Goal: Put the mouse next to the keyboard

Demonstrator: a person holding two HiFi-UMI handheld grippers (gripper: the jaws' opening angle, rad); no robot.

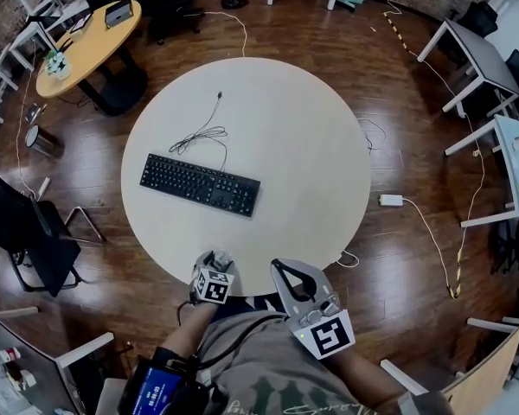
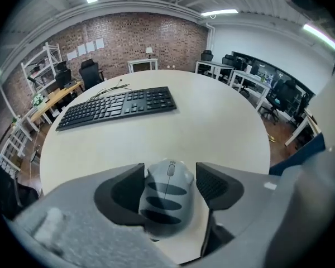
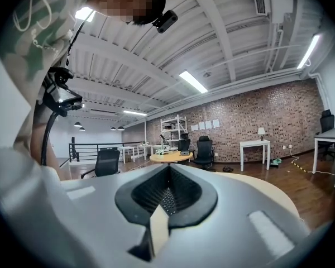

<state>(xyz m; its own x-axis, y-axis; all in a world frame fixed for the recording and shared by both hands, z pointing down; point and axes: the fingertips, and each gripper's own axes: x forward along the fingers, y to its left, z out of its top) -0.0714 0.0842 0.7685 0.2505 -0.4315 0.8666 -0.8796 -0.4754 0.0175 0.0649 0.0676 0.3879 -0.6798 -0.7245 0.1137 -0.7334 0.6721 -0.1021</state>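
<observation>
One grey mouse (image 2: 166,197) is clamped in the left gripper (image 1: 216,259) at the lower edge of the round surface (image 1: 303,145), its long axis along the jaws and its wheel end pointing up-frame. One black keyboard (image 1: 200,184) lies well apart, left of centre. The right gripper (image 3: 167,193), jaws together, holds nothing.
</observation>
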